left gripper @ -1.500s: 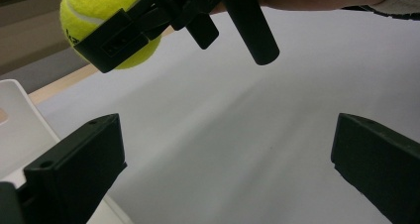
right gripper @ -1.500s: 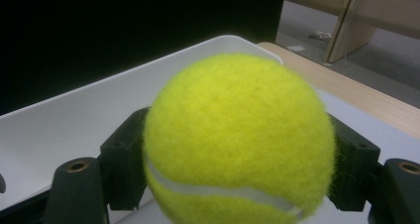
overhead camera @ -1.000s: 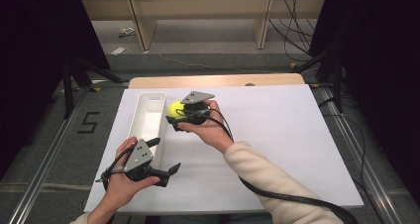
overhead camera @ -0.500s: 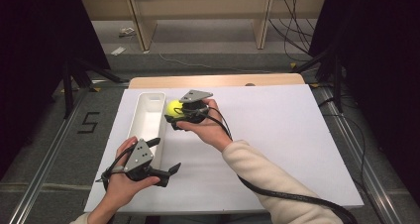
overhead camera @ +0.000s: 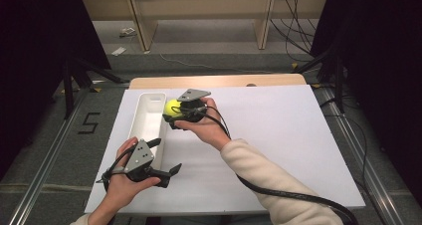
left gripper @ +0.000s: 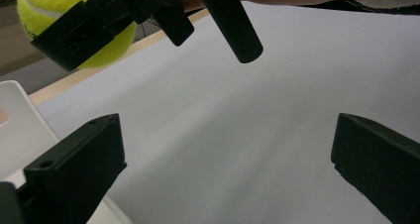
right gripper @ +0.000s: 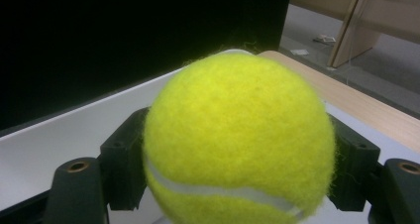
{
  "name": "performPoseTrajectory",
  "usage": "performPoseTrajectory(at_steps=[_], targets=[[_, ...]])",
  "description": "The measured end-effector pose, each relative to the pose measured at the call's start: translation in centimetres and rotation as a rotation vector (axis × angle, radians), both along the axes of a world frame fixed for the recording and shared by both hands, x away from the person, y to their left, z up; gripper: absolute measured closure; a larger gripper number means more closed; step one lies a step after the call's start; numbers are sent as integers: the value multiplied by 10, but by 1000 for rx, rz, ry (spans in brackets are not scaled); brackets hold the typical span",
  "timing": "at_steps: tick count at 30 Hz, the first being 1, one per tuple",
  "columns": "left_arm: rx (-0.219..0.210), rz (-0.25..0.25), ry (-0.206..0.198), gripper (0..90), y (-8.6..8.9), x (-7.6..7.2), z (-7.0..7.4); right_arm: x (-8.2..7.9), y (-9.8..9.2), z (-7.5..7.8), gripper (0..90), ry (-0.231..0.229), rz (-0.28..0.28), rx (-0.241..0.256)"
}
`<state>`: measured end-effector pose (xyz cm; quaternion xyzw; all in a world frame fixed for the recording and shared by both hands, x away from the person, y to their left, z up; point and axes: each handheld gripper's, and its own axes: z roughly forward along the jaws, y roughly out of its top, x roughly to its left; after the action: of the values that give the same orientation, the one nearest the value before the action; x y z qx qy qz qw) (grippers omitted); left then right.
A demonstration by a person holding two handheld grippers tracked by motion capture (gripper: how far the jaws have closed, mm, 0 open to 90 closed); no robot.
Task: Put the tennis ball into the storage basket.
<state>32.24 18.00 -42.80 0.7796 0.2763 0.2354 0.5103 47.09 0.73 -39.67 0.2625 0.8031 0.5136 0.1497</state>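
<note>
Between the right gripper point(overhead camera: 175, 116) jaws sits the tennis ball point(overhead camera: 172, 107), pinched on both sides (right gripper view: jaw pads flank it left and right). Ball is held just above the right rim of the white tray point(overhead camera: 144, 123). Left gripper point(overhead camera: 166, 158) jaws spread wide, empty, over the white board point(overhead camera: 278, 135) near the tray's near end.

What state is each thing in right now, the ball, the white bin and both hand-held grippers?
Tennis ball: clamped between the right hand-held gripper's jaws, held off the table at the bin's near edge.
White bin: upright on the table, nothing seen inside.
Right hand-held gripper: shut on the tennis ball.
Left hand-held gripper: jaws wide open, holding nothing.
</note>
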Motion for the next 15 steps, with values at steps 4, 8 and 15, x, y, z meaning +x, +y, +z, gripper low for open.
performPoseTrajectory(at_steps=[4,8,15], targets=[[1,0,0,0,0,0,0,0,1,1,266,4,-2,3],[2,0,-1,0,0,0,0,0,2,2,266,4,0,4],[1,0,-1,0,0,0,0,1,5,2,267,7,5,1]])
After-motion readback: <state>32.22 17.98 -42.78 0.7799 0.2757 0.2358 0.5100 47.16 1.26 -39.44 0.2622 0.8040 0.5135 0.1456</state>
